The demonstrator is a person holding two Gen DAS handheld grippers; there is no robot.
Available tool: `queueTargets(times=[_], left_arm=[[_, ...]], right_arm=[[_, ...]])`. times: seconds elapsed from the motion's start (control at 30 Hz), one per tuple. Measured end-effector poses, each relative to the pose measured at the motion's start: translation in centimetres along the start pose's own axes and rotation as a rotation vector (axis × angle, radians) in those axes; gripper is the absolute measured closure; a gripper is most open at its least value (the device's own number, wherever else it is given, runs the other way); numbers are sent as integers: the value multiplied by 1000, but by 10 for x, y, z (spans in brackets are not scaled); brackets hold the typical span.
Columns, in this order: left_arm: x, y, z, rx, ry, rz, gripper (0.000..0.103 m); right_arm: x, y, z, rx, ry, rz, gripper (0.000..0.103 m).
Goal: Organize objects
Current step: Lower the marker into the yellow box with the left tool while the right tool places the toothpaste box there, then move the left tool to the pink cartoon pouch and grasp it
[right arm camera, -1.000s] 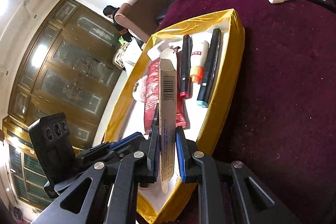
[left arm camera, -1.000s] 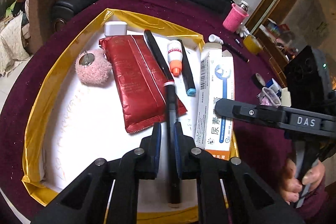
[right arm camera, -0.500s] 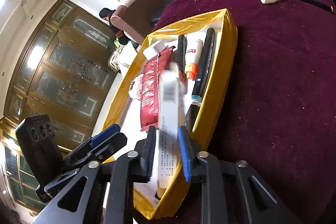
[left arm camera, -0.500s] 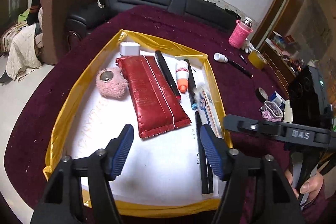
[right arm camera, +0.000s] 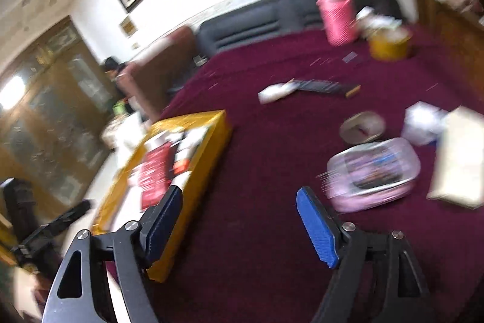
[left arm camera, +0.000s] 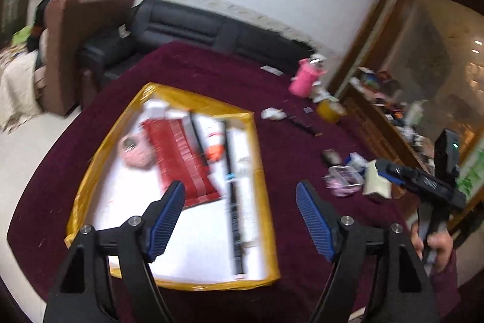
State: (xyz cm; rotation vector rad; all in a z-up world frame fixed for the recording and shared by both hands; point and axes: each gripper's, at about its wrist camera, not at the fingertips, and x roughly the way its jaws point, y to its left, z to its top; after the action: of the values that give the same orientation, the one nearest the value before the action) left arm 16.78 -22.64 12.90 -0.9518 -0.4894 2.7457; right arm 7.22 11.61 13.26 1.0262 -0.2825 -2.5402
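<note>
On my left wrist view, my left gripper is spread wide and holds nothing above the gold-rimmed tray. Inside lie a red pouch, a pink puff and a black pen.

On my right wrist view, my right gripper is also spread, empty, over the maroon tablecloth near a pink clear case.

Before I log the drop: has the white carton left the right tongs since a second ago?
Yes. The right tongs, shut on it earlier, are open, empty and swung off the gold tray over maroon cloth.
</note>
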Motion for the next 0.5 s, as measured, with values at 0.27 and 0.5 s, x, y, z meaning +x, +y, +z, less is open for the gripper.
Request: queueTargets(times=[0.27, 0.5], left_arm=[[-12, -83, 51, 158, -63, -132, 14], [38, -166, 71, 390, -68, -119, 7]], right_arm=[[-117, -24, 88, -36, -231, -164, 12], [-172, 7, 164, -253, -399, -307, 0]])
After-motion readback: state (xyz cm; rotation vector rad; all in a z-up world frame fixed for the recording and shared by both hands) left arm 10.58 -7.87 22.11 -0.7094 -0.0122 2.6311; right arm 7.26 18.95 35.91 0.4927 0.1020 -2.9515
